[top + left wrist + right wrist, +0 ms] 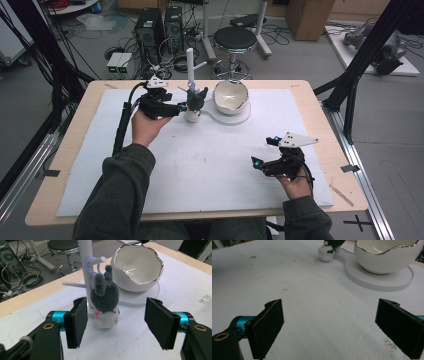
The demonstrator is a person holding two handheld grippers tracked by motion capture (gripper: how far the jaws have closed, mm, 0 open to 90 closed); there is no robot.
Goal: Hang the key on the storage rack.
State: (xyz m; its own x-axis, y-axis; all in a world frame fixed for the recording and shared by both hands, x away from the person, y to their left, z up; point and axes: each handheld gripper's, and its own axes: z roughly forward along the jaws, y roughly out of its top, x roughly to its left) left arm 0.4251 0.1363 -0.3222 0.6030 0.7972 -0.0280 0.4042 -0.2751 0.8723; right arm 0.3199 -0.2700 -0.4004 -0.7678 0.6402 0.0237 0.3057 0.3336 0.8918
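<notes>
Forearms: two dark-green sleeves come in at the bottom of the high view, each hand holding a claw above the desk (320, 107).
Left claw (189, 106): held level near the far edge of the white mat (210, 165), pointing toward the stand; in the left gripper view (115, 320) its two black pads stand apart, one on each side of the plush toy, neither pressing on it, so it is open.
Right claw (264, 152): held low over the near right part of the mat, well apart from the stand and bowl; in the right gripper view (329, 326) its pads are spread wide with bare mat between them, open and holding nothing.
Plush toy (105, 300): small, dark grey on the back with a white lower part and a bit of pink; it hangs by a pale lilac loop (90, 265) from a peg of the stand, close against the pole, its lower end at the mat.
Stand (85, 267): a white upright pole with short pegs, on a flat white base (382, 281) that also carries the bowl.
Bowl (137, 265): white, shaped like a broken eggshell with a silver rim, just beside the pole, empty inside.
Background: a black stool (235, 40) and computer towers (157, 27) stand on the floor beyond the desk.
</notes>
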